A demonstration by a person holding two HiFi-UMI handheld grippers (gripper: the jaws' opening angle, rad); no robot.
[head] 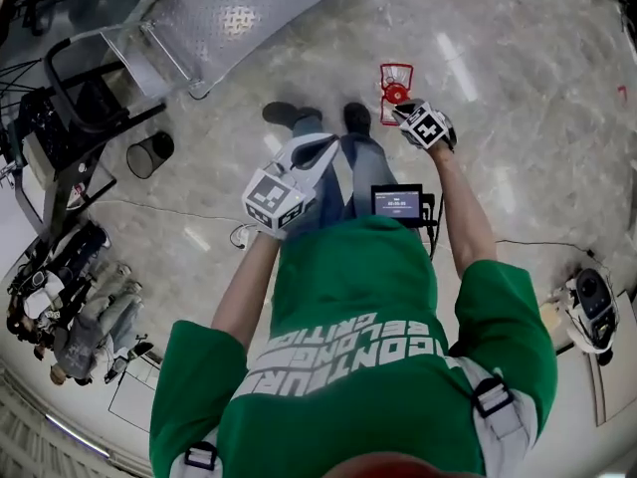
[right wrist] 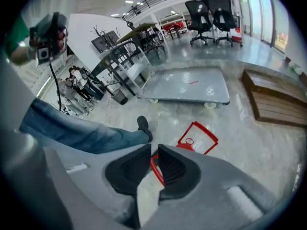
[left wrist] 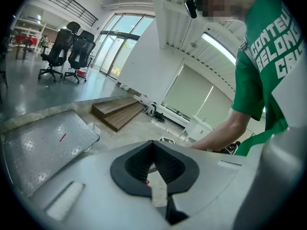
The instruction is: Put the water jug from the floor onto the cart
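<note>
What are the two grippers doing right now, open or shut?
Left gripper: shut, empty.
Right gripper: slightly open; the red handle of the water jug sits between its jaws, apparently unclamped.

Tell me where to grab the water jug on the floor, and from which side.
Probably the red handle on top of the water jug, coming from above: it sits uppermost and is thin enough for the right tool, whose parted jaws straddle it.
</note>
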